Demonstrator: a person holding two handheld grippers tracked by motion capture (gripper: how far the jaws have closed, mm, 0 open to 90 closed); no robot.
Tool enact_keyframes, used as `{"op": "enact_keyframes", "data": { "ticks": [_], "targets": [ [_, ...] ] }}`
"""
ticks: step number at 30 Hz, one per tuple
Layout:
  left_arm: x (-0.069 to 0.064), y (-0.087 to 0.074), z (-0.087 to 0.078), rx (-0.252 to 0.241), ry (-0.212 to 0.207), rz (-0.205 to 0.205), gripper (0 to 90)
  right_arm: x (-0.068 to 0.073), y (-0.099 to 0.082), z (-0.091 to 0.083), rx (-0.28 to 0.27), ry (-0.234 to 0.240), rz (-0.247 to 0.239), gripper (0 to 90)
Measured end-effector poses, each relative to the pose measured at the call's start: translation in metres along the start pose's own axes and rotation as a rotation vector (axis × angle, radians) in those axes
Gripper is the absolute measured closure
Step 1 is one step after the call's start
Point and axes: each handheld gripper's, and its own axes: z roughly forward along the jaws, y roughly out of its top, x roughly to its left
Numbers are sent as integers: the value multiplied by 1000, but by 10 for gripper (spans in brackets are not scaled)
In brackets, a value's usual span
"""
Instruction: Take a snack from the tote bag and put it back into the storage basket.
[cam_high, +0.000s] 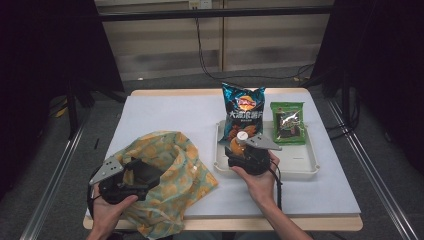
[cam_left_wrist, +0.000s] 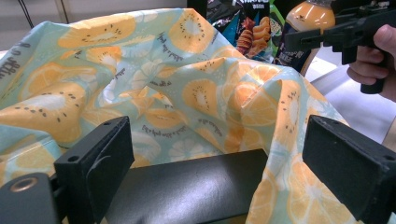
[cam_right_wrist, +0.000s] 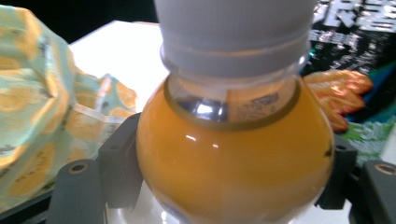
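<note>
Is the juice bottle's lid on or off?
On. The white cap sits on the juice bottle between the right gripper jaws.

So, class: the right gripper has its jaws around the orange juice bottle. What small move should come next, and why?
Probably finish closing the right gripper on the juice bottle. Its pads flank the bottle's round shoulder at the tray, and the fruit-print bag lies alongside, with the left gripper at its edge.

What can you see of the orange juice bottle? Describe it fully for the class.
The bottle is small, round-bellied clear plastic, filled with orange juice nearly to the neck, and closed with a white screw cap. It stands upright at the near end of the white tray, in front of the crisp bag. The right gripper has its black fingers on either side of the belly, pressed against it.
</note>
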Motion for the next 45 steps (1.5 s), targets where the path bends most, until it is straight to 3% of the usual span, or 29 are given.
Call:
{"op": "enact_keyframes", "data": {
  "ticks": [4,7,16,17,19,20,21,22,23,24,25,28,29,31,33,34,38,39,43,45],
  "targets": [
    [0,0,0,6,7,1,90,4,-2,0,0,-33,13,302],
    [0,0,0,7,13,4,92,1,-1,1,-1,-27,33,308],
    [1,0,0,1,6,-2,94,-13,5,2,-5,78,22,312],
    [1,0,0,0,5,-4,94,-17,8,1,-10,122,2,312],
    [1,0,0,0,7,-5,94,-20,10,1,-17,139,4,312],
    [0,0,0,1,6,-4,94,-26,15,1,-23,195,-3,313],
    [0,0,0,1,6,-4,94,-26,15,1,-23,195,-3,313],
    [1,0,0,-1,3,5,94,-32,19,2,-35,263,-15,313],
    [1,0,0,-1,3,5,94,-34,20,2,-39,292,-7,313],
    [1,0,0,-1,2,1,94,-34,20,2,-39,292,-7,313],
    [1,0,0,3,11,0,94,-40,23,3,-39,366,-19,313],
    [0,0,0,3,11,0,94,-46,26,5,-32,425,-45,313],
    [0,0,0,3,11,0,94,-46,26,5,-32,425,-45,313],
    [1,0,0,-3,4,2,93,-52,29,10,-16,485,-72,314],
    [1,0,0,-3,4,2,94,-54,30,11,-12,501,-80,314],
    [0,-1,0,1,3,2,93,-59,30,14,-10,542,-85,314],
    [0,0,0,1,2,2,94,-64,31,18,5,580,-101,314],
    [1,0,0,0,2,1,93,-66,32,23,23,613,-119,314],
    [0,0,0,0,3,3,93,-69,32,28,39,648,-131,314],
    [1,-1,0,-1,3,2,93,-70,32,32,56,688,-152,313]
  ]
}}
